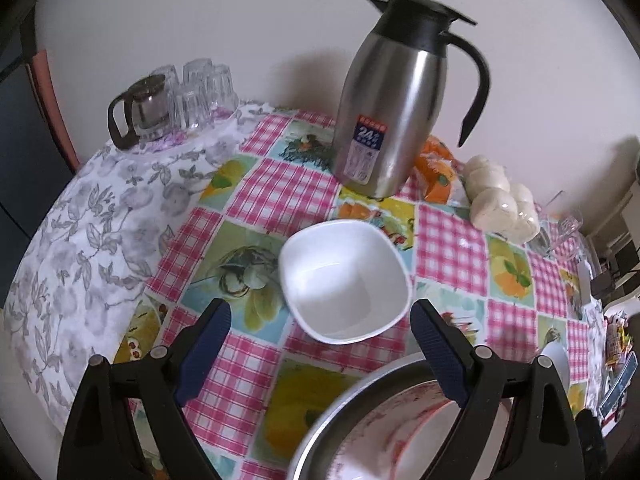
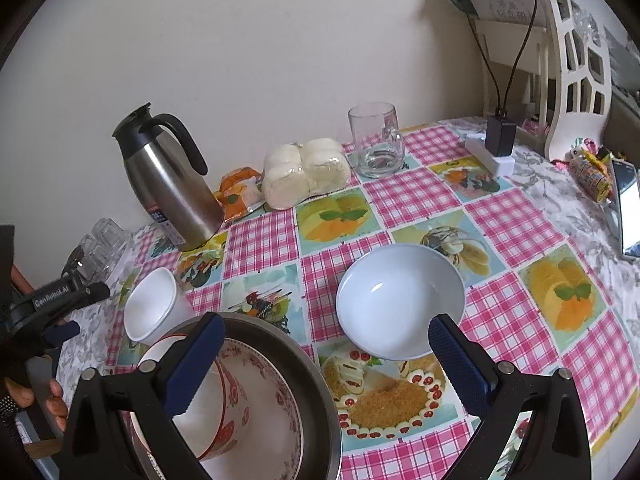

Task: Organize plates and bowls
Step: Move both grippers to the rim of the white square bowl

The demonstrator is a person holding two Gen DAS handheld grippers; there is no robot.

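Your left gripper (image 1: 320,340) stands wide and empty before the square white bowl (image 1: 344,280) on the surface (image 1: 280,184). It looks light, stiff and slick; take one rim wall between the pads. The right gripper (image 2: 326,364) is also wide, empty.

My tablecloth (image 2: 420,208): pink-and-white checks, squares with yellow and orange fruit pictures. Cloth under it (image 1: 80,220): white, grey leaves. Square plastic bowl (image 1: 344,280): plain white. Round bowl (image 2: 400,300): pale blue-white. Big metal pan (image 2: 316,376): grey rim. Plate inside (image 2: 272,412): white, red flowers. Tall metal jug (image 1: 392,112): shiny silver, black lid and handle. My gripper pads (image 2: 196,364): dark blue.
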